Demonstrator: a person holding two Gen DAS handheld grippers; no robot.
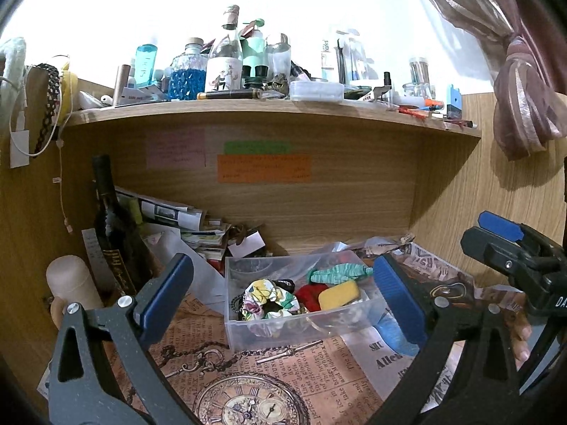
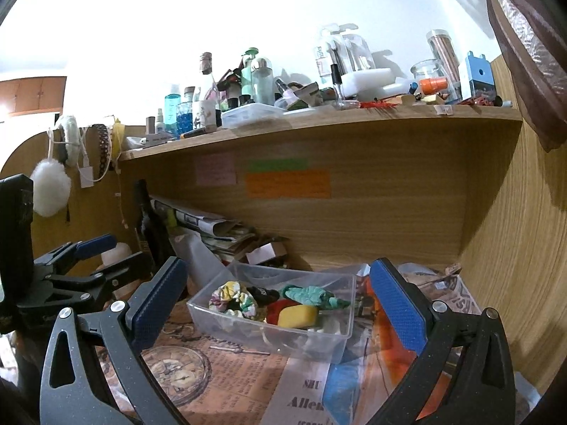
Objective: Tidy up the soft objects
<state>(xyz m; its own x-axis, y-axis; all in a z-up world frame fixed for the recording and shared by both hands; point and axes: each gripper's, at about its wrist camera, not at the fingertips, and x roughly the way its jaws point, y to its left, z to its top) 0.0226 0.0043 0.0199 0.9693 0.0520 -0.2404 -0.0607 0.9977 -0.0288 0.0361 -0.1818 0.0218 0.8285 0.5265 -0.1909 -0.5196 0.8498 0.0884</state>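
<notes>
Left wrist view
- Left gripper (image 1: 283,290): jaws spread wide, nothing between them; hangs in front of the bin.
- Clear plastic bin (image 1: 283,333): sits on the printed paper mat (image 1: 294,379) under the wooden shelf (image 1: 248,111).
- Soft objects: all inside the bin. Floral scrunchie (image 1: 271,299) at left, teal ruffled fabric (image 1: 340,272) toward the back right, red piece (image 1: 309,295) with a yellow sponge (image 1: 338,294) lying against it.
- Right gripper (image 1: 496,237): seen at the right edge, side-on; jaws apart, empty.
- Dark bottle (image 1: 110,226): upright, left of the bin, near the left finger.

Right wrist view
- Right gripper (image 2: 280,301): jaws wide apart, holding nothing, aimed at the bin (image 2: 312,345).
- Contents: scrunchie (image 2: 234,299), teal fabric (image 2: 312,295), sponge (image 2: 297,315), red piece (image 2: 278,309) packed together, touching.
- Left gripper (image 2: 106,251): at left, open, empty.

Risks (judgement)
- Double pick: items overlap, so closing on one may drag a neighbour out.
- Bin shift: the bin looks light; a finger catching the wall could slide or tip it.
- Bottle: a wide left swing could knock it over.
- Mat: loose paper may bunch if the bin is pushed.
</notes>
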